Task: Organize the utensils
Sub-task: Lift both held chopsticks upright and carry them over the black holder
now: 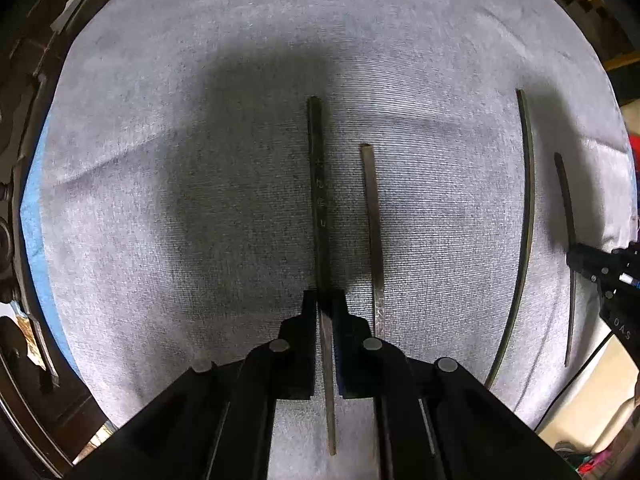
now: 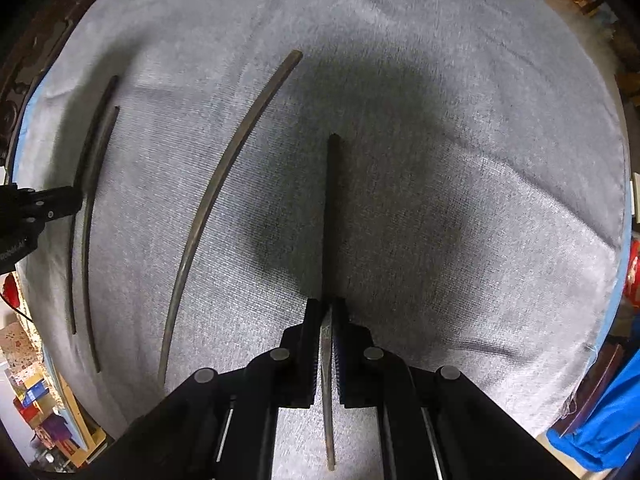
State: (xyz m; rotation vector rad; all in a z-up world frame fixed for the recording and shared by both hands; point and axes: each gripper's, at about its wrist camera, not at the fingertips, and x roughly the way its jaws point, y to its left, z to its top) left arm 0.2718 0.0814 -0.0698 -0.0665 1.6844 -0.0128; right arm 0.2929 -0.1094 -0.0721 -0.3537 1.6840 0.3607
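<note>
Four dark chopsticks lie or hang over a grey towel (image 1: 180,140). My left gripper (image 1: 325,296) points down and is shut on one dark chopstick (image 1: 318,184), which runs away from me between the pads. A second chopstick (image 1: 372,232) rests on the towel just right of it. My right gripper (image 2: 329,304) is shut on another chopstick (image 2: 332,208). A long curved-looking chopstick (image 2: 216,200) lies to its left. In the right wrist view the left gripper (image 2: 76,200) appears at the far left, with its chopstick (image 2: 102,104) beside the resting one (image 2: 86,260).
The towel (image 2: 480,160) covers a blue mat (image 1: 34,216) whose edge shows at the left. Dark furniture (image 1: 24,80) borders the left side. Coloured boxes (image 2: 32,400) and blue fabric (image 2: 608,420) sit beyond the towel's edges.
</note>
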